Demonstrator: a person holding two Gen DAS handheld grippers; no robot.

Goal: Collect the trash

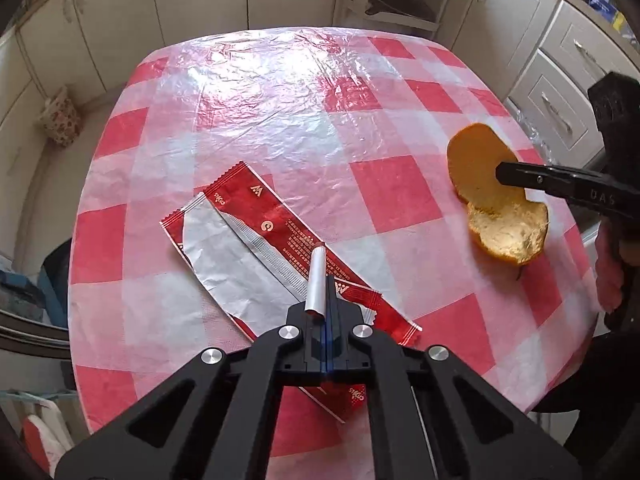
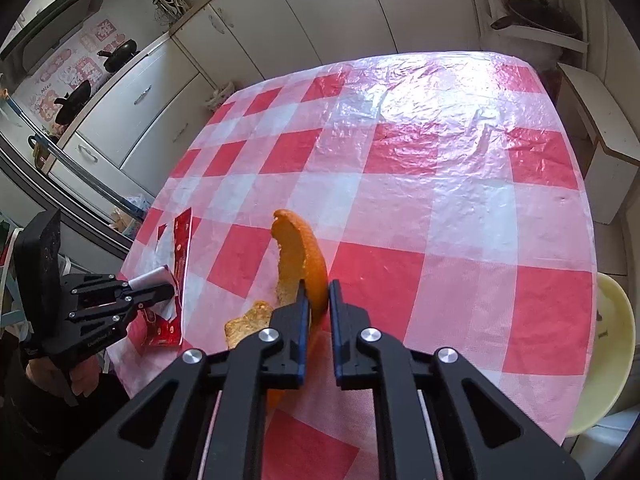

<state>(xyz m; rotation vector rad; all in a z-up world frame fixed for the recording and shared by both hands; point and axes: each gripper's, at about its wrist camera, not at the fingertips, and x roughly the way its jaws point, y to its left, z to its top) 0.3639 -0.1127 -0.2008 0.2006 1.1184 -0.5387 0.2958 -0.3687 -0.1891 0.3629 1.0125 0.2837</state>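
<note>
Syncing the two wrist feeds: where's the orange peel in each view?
Left wrist: orange peel at right of frame, on the checkered tablecloth, with the right gripper reaching in from the right edge.
Right wrist: orange peel at lower centre, standing between the right gripper's fingers.
Shared landmark: the red wrapper, centre-left in the left view, far left in the right.

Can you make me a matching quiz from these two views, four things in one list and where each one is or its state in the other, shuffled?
Things:
1. left tongs
2. right tongs
3. red wrapper
4. checked tablecloth

States:
A. covers the table
B. around the orange peel
C. shut on a rolled silver edge
D. torn open, silver inside showing

Pairs: 1-C, 2-B, 3-D, 4-A
</note>
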